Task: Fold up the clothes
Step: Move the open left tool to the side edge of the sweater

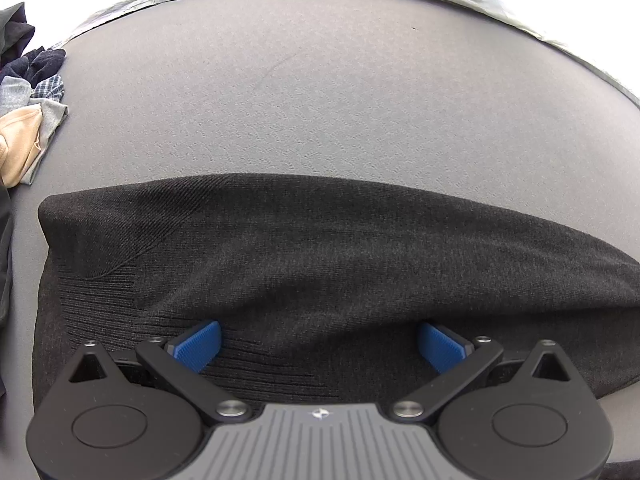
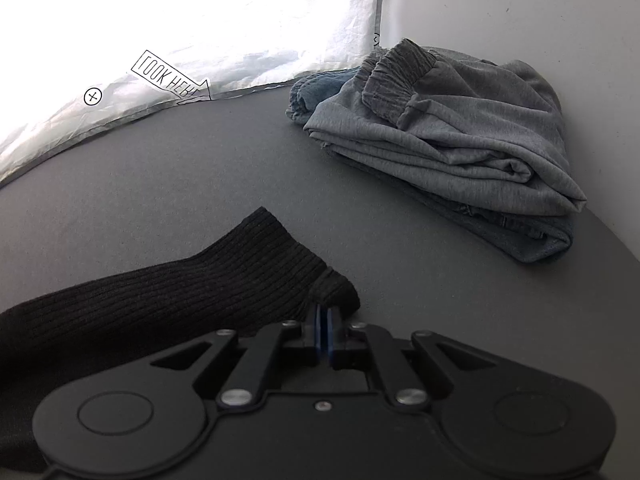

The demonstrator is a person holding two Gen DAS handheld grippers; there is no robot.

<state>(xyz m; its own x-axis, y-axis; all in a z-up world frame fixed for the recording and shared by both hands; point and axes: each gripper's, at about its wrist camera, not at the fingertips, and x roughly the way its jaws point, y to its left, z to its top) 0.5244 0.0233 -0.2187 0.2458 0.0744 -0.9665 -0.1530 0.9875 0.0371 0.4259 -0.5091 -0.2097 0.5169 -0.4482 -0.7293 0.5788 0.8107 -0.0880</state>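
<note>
A black ribbed knit garment lies spread on the grey table. My left gripper hovers right over its near part, pointing steeply down. Its blue pads stand wide apart with only flat cloth below them. In the right wrist view the garment's sleeve stretches across the table, its ribbed cuff toward the right. My right gripper is shut on the cuff's near corner, the two blue pads pressed together on the knit.
A folded stack, grey sweatpants on top of blue jeans, sits at the right by a white wall. A loose heap of mixed clothes lies at the table's left edge. White crinkled sheeting borders the far side.
</note>
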